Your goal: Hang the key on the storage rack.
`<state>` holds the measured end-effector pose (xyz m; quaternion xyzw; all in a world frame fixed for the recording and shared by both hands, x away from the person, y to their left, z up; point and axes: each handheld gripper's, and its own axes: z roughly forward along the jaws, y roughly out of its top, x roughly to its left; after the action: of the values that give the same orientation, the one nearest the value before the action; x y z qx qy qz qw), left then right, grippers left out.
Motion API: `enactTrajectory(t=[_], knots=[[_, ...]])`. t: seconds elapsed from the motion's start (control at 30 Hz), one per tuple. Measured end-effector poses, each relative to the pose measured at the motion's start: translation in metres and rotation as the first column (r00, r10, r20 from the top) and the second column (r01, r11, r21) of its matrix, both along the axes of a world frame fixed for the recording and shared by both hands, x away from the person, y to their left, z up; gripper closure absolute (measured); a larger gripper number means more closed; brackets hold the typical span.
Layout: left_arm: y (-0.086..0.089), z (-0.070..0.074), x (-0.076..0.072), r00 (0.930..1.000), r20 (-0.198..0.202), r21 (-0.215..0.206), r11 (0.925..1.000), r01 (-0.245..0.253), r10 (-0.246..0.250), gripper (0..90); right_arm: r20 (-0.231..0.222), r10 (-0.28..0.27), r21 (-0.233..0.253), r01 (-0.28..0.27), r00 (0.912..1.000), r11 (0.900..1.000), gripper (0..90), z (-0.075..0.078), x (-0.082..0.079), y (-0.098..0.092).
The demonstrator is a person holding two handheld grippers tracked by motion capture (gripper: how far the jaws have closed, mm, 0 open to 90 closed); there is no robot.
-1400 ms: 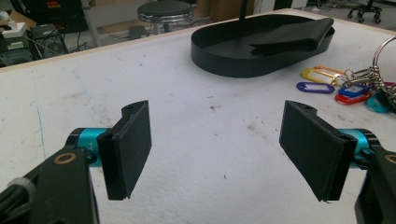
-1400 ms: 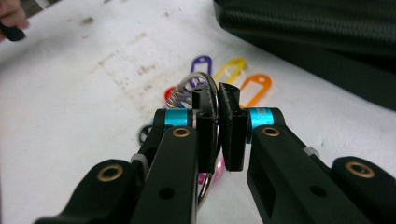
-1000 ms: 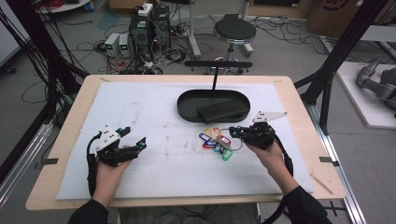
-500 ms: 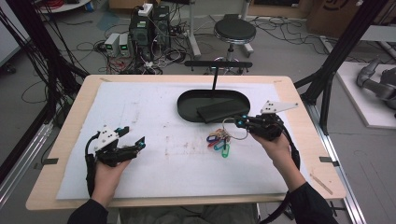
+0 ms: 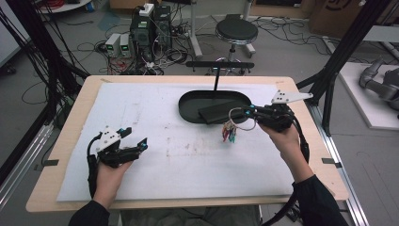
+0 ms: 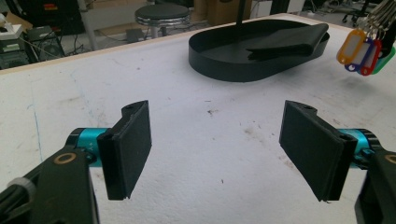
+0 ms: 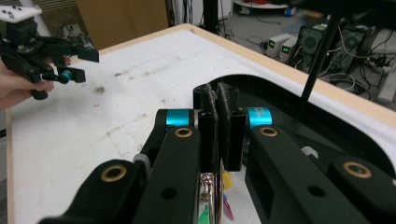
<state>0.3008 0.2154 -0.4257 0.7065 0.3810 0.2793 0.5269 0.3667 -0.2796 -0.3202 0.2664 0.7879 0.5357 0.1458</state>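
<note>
White matting covers the table (image 5: 155,108), where the right tongs (image 5: 245,113) are clamped on a key ring (image 5: 229,132), its coloured tags dangling just beside the black tray (image 5: 188,101), lifted but not yet set down, while the left tongs (image 5: 136,143) gape wide, holding nothing

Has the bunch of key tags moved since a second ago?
Yes. The key tags lay flat on the mat; now they hang from the right gripper, lifted closer to the black tray.
</note>
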Motion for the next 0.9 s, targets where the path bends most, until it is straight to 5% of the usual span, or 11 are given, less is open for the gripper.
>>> enactTrajectory(t=[0.37, 0.57, 0.7, 0.9], knots=[[-0.004, 0.010, 0.002, 0.9987, 0.017, -0.038, 0.9981, 0.048, -0.047, 26.4, 0.038, 0.038, 0.018, -0.038, 0.9986, 0.999, 87.9, 0.022, -0.004, 0.001], [-0.022, 0.027, 0.010, 0.9879, 0.042, -0.090, 0.9841, 0.153, -0.149, 26.7, 0.049, 0.075, 0.020, -0.076, 0.9960, 0.997, 87.9, 0.026, -0.008, 0.008], [-0.042, 0.039, 0.016, 0.9677, 0.054, -0.088, 0.9642, 0.250, -0.246, 27.7, 0.054, 0.103, 0.020, -0.104, 0.9932, 0.994, 88.0, 0.026, -0.011, 0.014], [-0.075, 0.053, 0.027, 0.9081, 0.080, -0.109, 0.9019, 0.418, -0.411, 31.3, 0.052, 0.141, 0.028, -0.142, 0.9887, 0.989, 88.0, 0.024, -0.014, 0.023]])
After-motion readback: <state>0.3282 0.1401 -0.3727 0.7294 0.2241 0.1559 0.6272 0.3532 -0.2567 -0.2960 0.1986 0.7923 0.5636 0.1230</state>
